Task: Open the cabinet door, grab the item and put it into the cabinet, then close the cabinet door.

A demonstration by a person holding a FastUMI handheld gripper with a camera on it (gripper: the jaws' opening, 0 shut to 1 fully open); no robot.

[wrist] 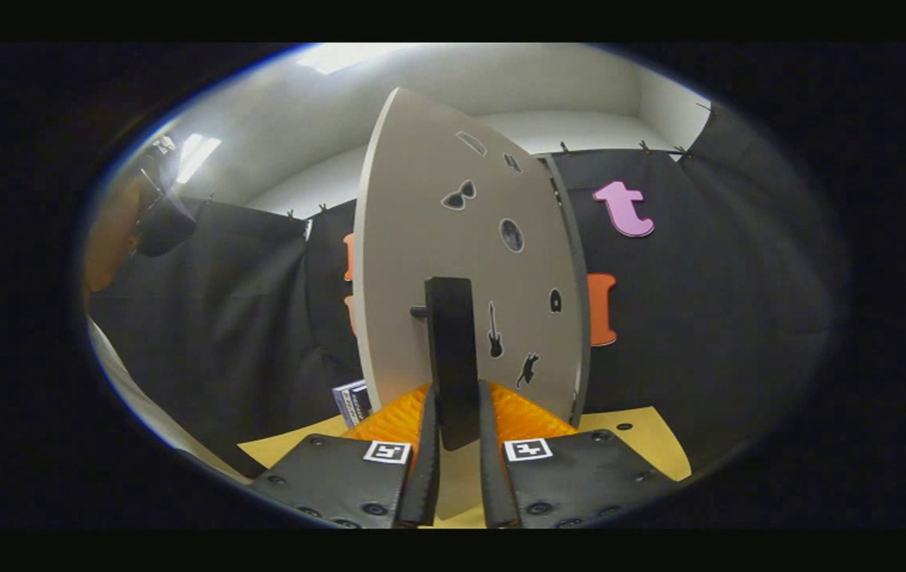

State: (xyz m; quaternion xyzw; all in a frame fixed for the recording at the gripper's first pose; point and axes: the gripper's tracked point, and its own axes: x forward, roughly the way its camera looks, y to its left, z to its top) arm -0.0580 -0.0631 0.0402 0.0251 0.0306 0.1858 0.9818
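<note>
Fingers (459, 461) clamped narrow on the black bar handle (451, 357) of the grey sticker-covered cabinet door (437, 238), just ahead. Handle looks rigid, door likely light; grip mid-handle. Small blue-white box (351, 401) beside door.

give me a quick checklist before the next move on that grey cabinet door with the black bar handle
1. Fingers on either side of the black bar handle: ok.
2. Both fingers pressing on the handle: cannot tell.
3. Grey cabinet door swung away from the cabinet frame: ok.
4. Small dark blue box beside the door, not yet picked up: ok.
5. Room inside the cabinet: cannot tell.
</note>
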